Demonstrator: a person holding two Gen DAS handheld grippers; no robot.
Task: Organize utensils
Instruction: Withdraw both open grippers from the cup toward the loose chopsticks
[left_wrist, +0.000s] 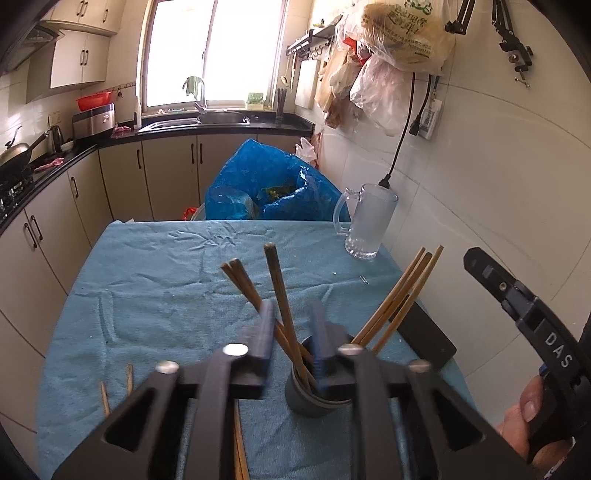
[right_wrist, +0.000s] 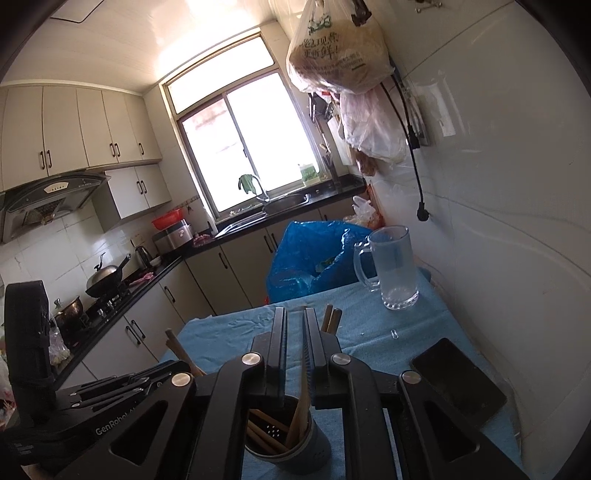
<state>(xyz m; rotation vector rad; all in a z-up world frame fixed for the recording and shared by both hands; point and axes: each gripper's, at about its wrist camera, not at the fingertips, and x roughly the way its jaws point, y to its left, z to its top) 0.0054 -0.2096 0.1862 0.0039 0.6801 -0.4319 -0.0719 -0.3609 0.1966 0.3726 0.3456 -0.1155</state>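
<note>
A grey holder cup (left_wrist: 314, 398) stands on the blue towel and holds several wooden chopsticks (left_wrist: 399, 299) that fan out. My left gripper (left_wrist: 293, 314) is open just above the cup, with one upright chopstick (left_wrist: 279, 291) between its fingers. Loose chopsticks (left_wrist: 105, 398) lie on the towel at the left. In the right wrist view my right gripper (right_wrist: 295, 321) hangs over the same cup (right_wrist: 288, 443), its fingers nearly shut with a chopstick (right_wrist: 304, 387) between them whose lower end is in the cup.
A glass mug (left_wrist: 369, 221) stands at the table's far right, and it also shows in the right wrist view (right_wrist: 395, 269). A black phone (right_wrist: 458, 376) lies by the right wall. A blue bag (left_wrist: 269, 184) sits behind the table. Kitchen counters run along the left.
</note>
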